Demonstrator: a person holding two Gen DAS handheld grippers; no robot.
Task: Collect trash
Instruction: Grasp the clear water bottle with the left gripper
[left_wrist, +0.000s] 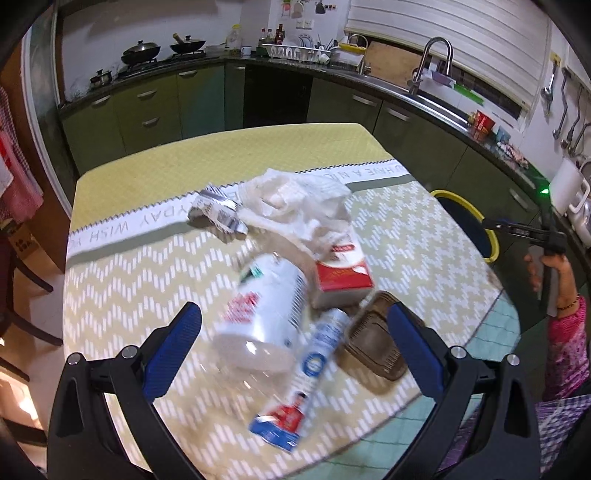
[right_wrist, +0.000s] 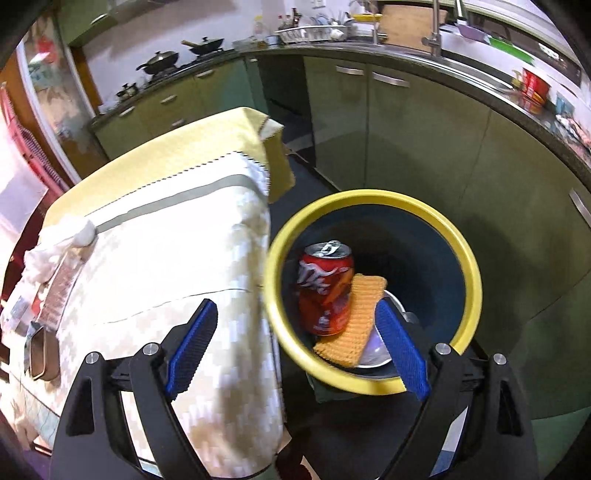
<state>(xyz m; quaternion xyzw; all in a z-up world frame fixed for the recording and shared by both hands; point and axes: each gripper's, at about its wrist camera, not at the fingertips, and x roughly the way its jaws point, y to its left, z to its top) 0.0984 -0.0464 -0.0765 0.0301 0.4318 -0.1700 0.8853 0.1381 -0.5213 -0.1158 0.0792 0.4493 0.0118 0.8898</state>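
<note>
Kitchen table (left_wrist: 207, 155), left gripper (left_wrist: 291, 332) angled down, jaws wide

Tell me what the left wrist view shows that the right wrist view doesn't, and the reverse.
Left wrist only: the clear bottle, blue-and-white tube and red-and-white carton lying on the table, with the open left gripper above them.
Right wrist only: the inside of the bin, holding a red can and an orange cloth, below the open right gripper.
Both: the patterned tablecloth, yellow-rimmed bin and brown tray.
</note>
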